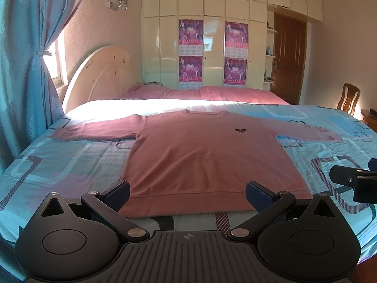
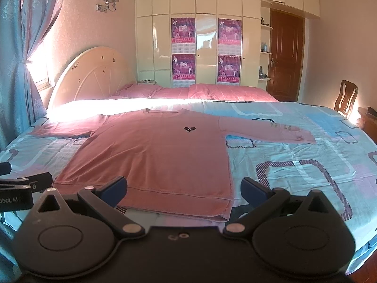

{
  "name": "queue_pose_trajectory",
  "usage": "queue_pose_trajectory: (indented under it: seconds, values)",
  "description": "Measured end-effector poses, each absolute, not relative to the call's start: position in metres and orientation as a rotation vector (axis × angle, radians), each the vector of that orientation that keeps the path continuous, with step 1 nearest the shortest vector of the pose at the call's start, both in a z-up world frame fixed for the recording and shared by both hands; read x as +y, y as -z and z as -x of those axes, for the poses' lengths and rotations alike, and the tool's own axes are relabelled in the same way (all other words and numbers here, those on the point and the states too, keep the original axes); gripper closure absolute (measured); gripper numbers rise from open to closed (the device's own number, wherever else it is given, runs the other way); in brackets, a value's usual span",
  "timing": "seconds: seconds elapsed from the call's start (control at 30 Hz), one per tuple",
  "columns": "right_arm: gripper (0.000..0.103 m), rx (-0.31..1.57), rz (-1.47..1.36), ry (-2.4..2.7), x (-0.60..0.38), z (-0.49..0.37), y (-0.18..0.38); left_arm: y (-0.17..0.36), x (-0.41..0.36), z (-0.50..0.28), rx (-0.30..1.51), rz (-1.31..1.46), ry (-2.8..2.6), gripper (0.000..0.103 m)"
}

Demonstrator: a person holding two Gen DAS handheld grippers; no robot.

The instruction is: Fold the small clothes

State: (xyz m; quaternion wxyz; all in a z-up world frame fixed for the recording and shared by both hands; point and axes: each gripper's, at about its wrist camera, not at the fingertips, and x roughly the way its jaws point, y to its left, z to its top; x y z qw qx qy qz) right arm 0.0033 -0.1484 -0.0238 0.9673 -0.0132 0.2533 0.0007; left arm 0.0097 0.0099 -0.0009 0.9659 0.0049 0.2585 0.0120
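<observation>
pink shirt [image 1: 207,155] lay flat on bed [image 1: 70,165], hem nearest, collar far | left gripper [image 1: 187,195] over hem middle, right gripper [image 2: 183,189] at hem's right corner | both jaws released, empty

The left gripper [image 1: 187,189] is matte black, with two angled link arms on silver pivot pins, round disc housings on either side and a ribbed grey plate marked with a small crosshair between them. Its fingers [image 1: 258,194] carry dark blue ribbed pads. The right gripper [image 2: 183,189] has the same black build, blue pads and silver pins, and white lettering on the side of the left gripper's body shows in its view.
</observation>
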Motion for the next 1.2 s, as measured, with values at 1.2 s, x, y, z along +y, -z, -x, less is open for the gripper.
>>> queue_pose_trajectory:
  seconds: [1.2]
  values:
    - [0.032, 0.414, -0.162, 0.261, -0.242, -0.238, 0.026, 0.033, 0.018, -0.32, 0.55, 0.134, 0.097, 0.0]
